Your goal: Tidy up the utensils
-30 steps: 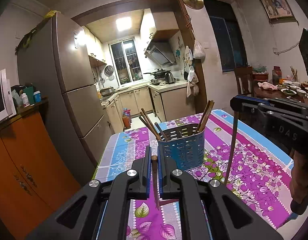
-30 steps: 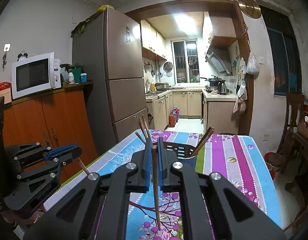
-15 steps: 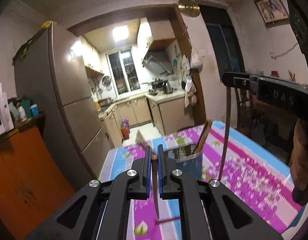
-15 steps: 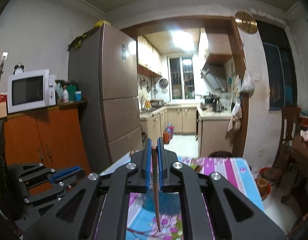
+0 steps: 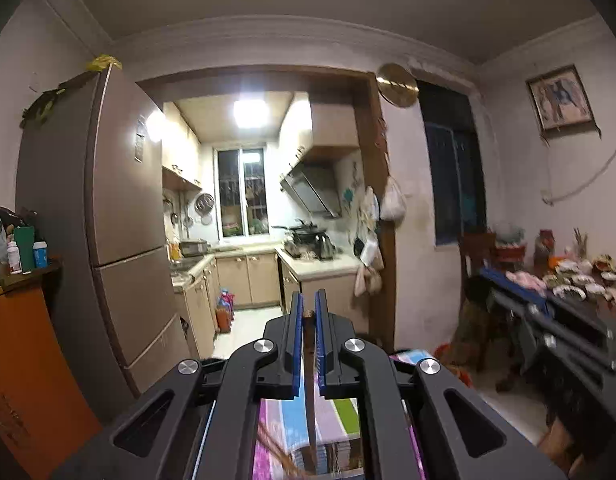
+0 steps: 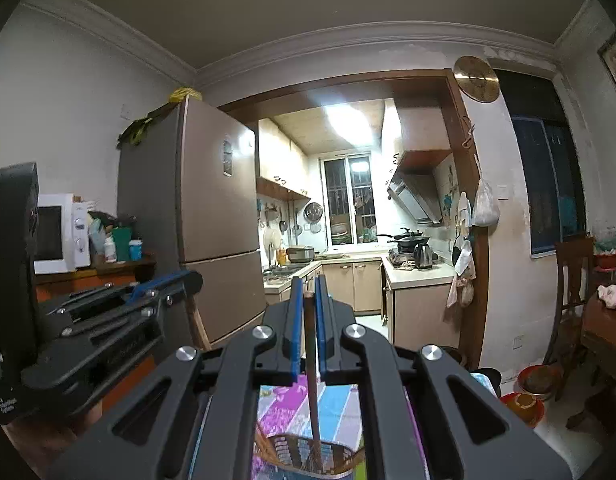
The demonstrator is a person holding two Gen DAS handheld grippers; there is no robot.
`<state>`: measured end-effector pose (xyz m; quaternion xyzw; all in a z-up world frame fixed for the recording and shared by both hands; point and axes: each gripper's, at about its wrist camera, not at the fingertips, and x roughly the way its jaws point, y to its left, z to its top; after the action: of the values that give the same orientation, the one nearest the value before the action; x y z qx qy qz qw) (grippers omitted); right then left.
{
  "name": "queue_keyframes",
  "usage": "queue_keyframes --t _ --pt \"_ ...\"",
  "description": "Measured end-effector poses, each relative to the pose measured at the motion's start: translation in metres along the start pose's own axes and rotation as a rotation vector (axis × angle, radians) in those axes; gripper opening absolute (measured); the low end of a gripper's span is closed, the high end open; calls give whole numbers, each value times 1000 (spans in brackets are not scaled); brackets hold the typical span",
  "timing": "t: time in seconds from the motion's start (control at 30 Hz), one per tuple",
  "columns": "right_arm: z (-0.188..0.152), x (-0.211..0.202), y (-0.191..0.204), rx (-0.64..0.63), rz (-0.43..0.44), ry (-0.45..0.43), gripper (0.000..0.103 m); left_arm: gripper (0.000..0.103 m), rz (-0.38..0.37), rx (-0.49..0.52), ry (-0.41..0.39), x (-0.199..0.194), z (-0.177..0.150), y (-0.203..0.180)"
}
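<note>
Left gripper point(image 5: 307, 312) level, pinched on thin brown wooden chopstick point(image 5: 310, 392) hanging down between jaws. Right gripper point(image 6: 306, 296) level, clamped on second thin brown wooden chopstick point(image 6: 312, 392), lower end inside perforated blue plastic utensil basket point(image 6: 308, 454) directly below. Basket on floral striped tablecloth point(image 6: 335, 404). Tall brown fridge point(image 6: 216, 216) behind, left; white microwave point(image 6: 58, 234) further left on orange wooden cabinet point(image 5: 24, 360). Kitchen doorway straight ahead.
</note>
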<state>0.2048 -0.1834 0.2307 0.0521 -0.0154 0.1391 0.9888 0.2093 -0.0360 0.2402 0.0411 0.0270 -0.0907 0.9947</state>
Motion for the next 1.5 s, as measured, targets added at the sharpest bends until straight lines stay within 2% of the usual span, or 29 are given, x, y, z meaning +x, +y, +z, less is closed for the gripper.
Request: queue_keyframes --t 0.13,0.37,0.57,0.8,0.83,0.87,0.93,1.03,1.27,1.37,1.5 --pt "-17 29 -16 64 -17 0 5 7 17 -52 0 33 -12 7" --pt "-77 71 -31 111 -59 78 5 7 30 -113 102 92 -79 11" --pt "-124 93 -40 149 -67 175 5 7 41 -48 188 114 -129 0" --pt "-160 103 -36 153 -64 261 6 7 81 2 248 124 -162 -4" --pt "-161 103 -36 153 -68 267 13 11 86 8 257 124 -166 -5" --pt "-162 102 -35 154 -69 270 27 14 91 10 262 124 -169 -5" --pt "-160 95 -38 166 -75 251 43 27 100 6 255 120 -171 -4" --pt "-149 84 -39 161 -85 216 43 36 114 -1 226 112 -164 -1" --pt "-120 45 -50 158 -113 125 43 41 170 26 145 80 -141 4" --pt "-115 31 -54 158 -120 114 43 45 196 36 123 62 -136 4" --pt "-115 5 -50 160 -74 126 43 53 229 58 100 36 -136 6"
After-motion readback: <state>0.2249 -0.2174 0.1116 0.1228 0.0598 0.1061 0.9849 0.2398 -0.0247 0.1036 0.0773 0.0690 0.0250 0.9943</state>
